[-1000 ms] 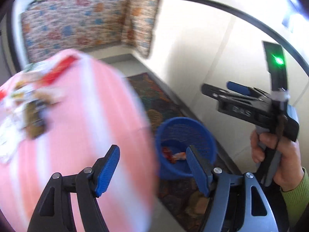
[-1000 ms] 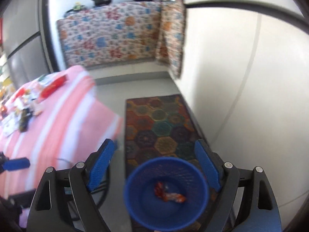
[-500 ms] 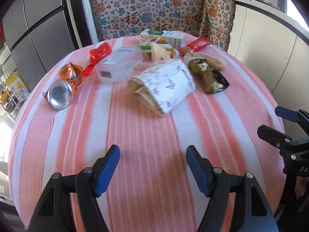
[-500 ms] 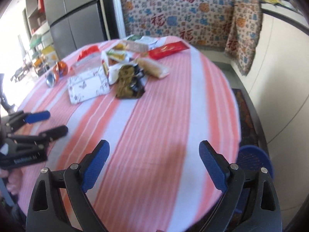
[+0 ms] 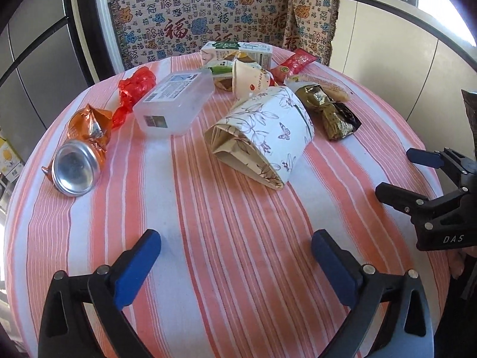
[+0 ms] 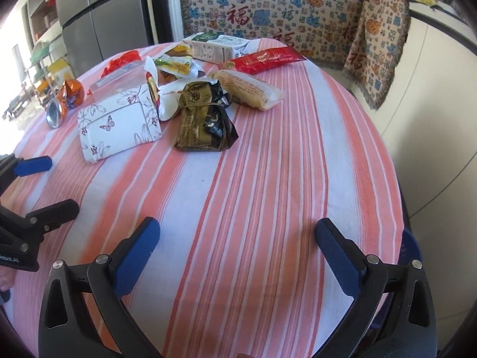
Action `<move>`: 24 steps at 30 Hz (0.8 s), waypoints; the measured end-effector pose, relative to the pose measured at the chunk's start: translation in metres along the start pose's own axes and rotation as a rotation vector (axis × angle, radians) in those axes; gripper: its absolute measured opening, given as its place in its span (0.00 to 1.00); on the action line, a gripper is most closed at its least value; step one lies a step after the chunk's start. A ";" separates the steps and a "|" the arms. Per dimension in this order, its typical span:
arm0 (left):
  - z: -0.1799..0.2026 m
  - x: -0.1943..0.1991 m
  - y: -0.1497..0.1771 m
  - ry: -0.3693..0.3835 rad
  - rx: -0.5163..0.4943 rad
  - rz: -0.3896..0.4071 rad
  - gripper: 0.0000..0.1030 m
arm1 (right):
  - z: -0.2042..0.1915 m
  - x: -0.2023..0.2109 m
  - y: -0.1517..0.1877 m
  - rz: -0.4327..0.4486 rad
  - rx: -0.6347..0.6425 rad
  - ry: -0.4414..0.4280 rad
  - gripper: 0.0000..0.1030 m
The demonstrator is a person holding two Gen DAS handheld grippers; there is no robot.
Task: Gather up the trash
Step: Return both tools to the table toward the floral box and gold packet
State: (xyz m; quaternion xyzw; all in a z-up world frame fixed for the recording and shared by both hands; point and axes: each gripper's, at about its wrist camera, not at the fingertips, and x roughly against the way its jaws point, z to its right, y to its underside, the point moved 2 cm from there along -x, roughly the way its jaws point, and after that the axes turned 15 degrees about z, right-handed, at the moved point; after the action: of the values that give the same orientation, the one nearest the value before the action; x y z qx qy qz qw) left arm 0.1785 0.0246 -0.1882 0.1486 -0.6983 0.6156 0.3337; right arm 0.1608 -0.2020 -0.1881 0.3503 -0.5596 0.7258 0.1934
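Trash lies at the far side of the round table with the pink striped cloth (image 5: 226,197): a white floral paper bag (image 5: 262,137), a clear plastic box (image 5: 173,104), a crushed orange can (image 5: 77,161), a red crinkled wrapper (image 5: 134,89), a dark gold packet (image 6: 202,119), a red sachet (image 6: 262,59) and a carton (image 5: 238,52). My left gripper (image 5: 235,238) hovers over bare cloth short of the pile, its jaws opening with nothing between them. My right gripper (image 6: 238,226) stands to its right, jaws also opening and empty.
A sliver of the blue bin (image 6: 413,247) shows past the table's right edge. A patterned cloth (image 5: 208,18) hangs over the counter behind the table, and a grey fridge (image 6: 104,15) stands at the back left. White cabinets (image 6: 441,125) line the right.
Both views have swung from the blue bin on the floor rug up to the tabletop with the trash. Both pairs of jaws stand wider than before.
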 end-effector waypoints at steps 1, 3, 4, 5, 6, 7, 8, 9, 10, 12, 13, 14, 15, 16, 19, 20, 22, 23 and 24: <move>0.000 -0.002 -0.002 0.012 -0.008 0.000 1.00 | 0.000 0.001 0.000 0.001 0.000 0.001 1.00; 0.001 -0.006 -0.005 0.035 -0.022 0.000 1.00 | 0.000 0.002 0.001 0.002 -0.001 0.001 1.00; 0.001 -0.009 -0.007 0.048 -0.029 -0.001 1.00 | 0.000 0.002 0.001 0.002 -0.002 0.001 1.00; 0.001 -0.010 -0.008 0.062 -0.038 -0.001 1.00 | 0.000 0.002 0.001 0.002 -0.001 0.001 1.00; 0.002 -0.011 -0.010 0.079 -0.050 0.000 1.00 | 0.000 0.002 0.001 0.002 -0.001 0.000 1.00; 0.002 -0.013 -0.011 0.098 -0.065 -0.001 1.00 | 0.000 0.002 0.001 0.002 -0.001 0.000 1.00; 0.002 -0.015 -0.013 0.124 -0.090 -0.002 1.00 | 0.000 0.002 0.001 0.002 -0.002 0.000 1.00; 0.003 -0.017 -0.014 0.146 -0.110 -0.003 1.00 | 0.000 0.002 0.001 0.003 -0.002 0.000 1.00; 0.003 -0.019 -0.017 0.169 -0.128 -0.003 1.00 | 0.000 0.002 0.001 0.002 -0.001 0.000 1.00; 0.002 -0.025 -0.021 0.215 -0.163 -0.002 1.00 | 0.000 0.003 0.001 0.002 -0.002 0.001 1.00; 0.002 -0.028 -0.024 0.238 -0.182 -0.001 1.00 | 0.000 0.003 0.001 0.003 -0.002 0.002 1.00; 0.002 -0.032 -0.027 0.261 -0.196 -0.004 1.00 | 0.000 0.003 0.001 0.002 -0.002 0.001 1.00; 0.003 -0.034 -0.029 0.277 -0.207 -0.003 1.00 | 0.000 0.003 0.001 0.002 -0.002 0.001 1.00; 0.004 -0.038 -0.031 0.295 -0.224 -0.004 1.00 | 0.000 0.003 0.001 0.003 -0.002 0.001 1.00; 0.007 -0.044 -0.037 0.336 -0.267 -0.004 1.00 | 0.001 0.004 0.001 0.003 -0.003 0.002 1.00; 0.009 -0.048 -0.040 0.351 -0.279 -0.006 1.00 | 0.001 0.004 0.001 0.003 -0.003 0.002 1.00; 0.012 -0.054 -0.045 0.366 -0.296 -0.006 1.00 | 0.001 0.004 0.001 0.003 -0.002 0.002 1.00; 0.014 -0.058 -0.048 0.372 -0.304 -0.007 1.00 | 0.001 0.004 0.001 0.003 -0.003 0.002 1.00; 0.016 -0.061 -0.051 0.373 -0.309 -0.008 1.00 | 0.001 0.004 0.001 0.003 -0.003 0.002 1.00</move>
State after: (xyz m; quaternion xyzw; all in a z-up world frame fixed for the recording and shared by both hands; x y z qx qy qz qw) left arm 0.2503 -0.0135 -0.1893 -0.0176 -0.7098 0.5169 0.4782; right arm 0.1579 -0.2035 -0.1861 0.3485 -0.5612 0.7254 0.1933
